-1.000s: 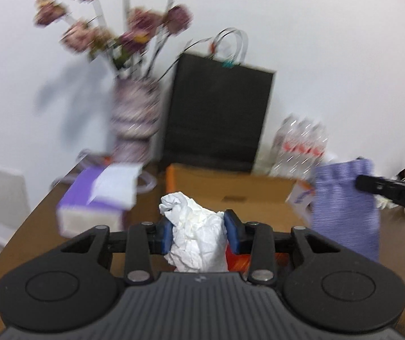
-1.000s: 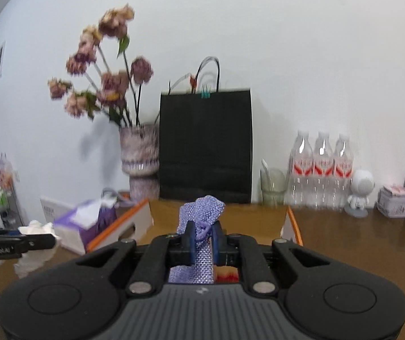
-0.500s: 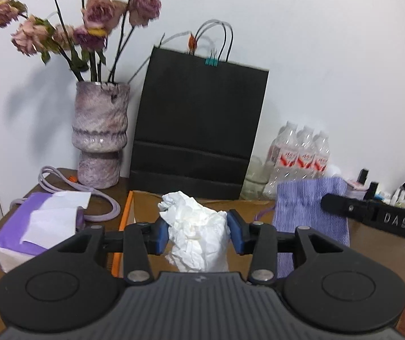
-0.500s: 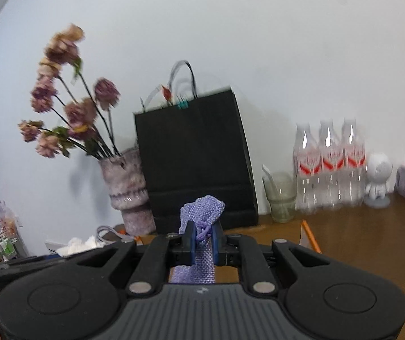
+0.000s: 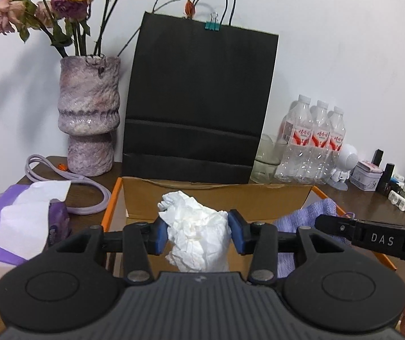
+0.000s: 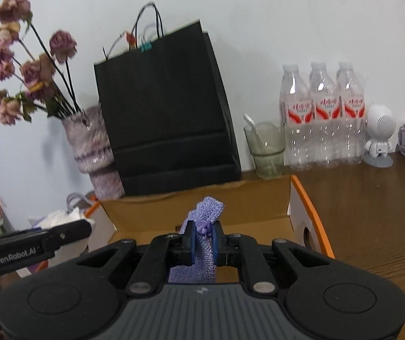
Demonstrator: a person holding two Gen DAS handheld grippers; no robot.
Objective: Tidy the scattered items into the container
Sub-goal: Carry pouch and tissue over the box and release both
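1. White crumpled tissue wad [image 5: 195, 233] clamped between blue pads of left gripper [image 5: 196, 233], centre-bottom of left wrist view, in front of open brown cardboard box with orange edges [image 5: 216, 198].
2. Lilac woven drawstring pouch [image 6: 202, 243] pinched at its neck in narrow jaws of right gripper [image 6: 203, 239], low centre of right wrist view, over same box [image 6: 199, 208].
3. Black paper bag [image 5: 199, 104] upright just behind box; mottled purple vase of dried roses [image 5: 89, 116] at left.
4. Purple tissue pack [image 5: 18, 229] lower left; three clear water bottles [image 5: 315, 147] at right on brown wooden table [image 6: 372, 212].
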